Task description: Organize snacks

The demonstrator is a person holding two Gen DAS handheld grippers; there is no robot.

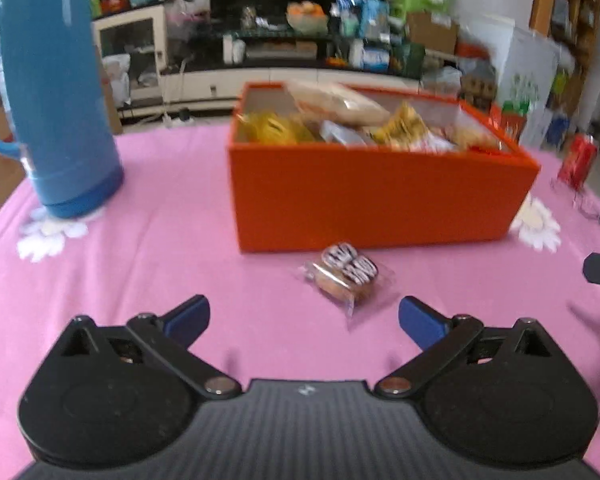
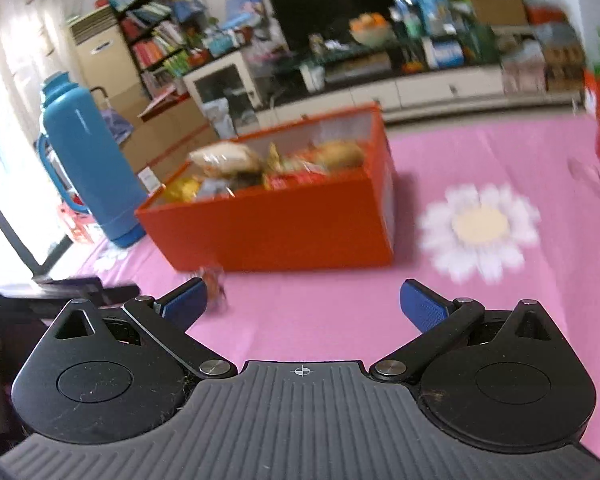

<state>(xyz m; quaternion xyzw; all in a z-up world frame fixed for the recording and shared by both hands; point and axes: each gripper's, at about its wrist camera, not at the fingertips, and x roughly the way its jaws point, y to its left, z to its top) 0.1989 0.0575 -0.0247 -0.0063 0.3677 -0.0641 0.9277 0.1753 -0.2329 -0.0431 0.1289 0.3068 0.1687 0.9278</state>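
An orange box (image 1: 372, 196) full of several snack packets stands on the pink tablecloth. A clear packet of small cakes (image 1: 346, 276) lies on the cloth just in front of the box. My left gripper (image 1: 304, 318) is open and empty, just short of that packet. In the right wrist view the orange box (image 2: 292, 220) is ahead to the left, and the same packet (image 2: 214, 286) shows blurred beside my left fingertip. My right gripper (image 2: 304, 304) is open and empty above the cloth.
A tall blue thermos (image 1: 56, 92) stands left of the box and shows too in the right wrist view (image 2: 88, 168). A red can (image 1: 578, 160) stands at the right. White daisy prints (image 2: 480, 232) mark the cloth. Cluttered shelves and a TV fill the background.
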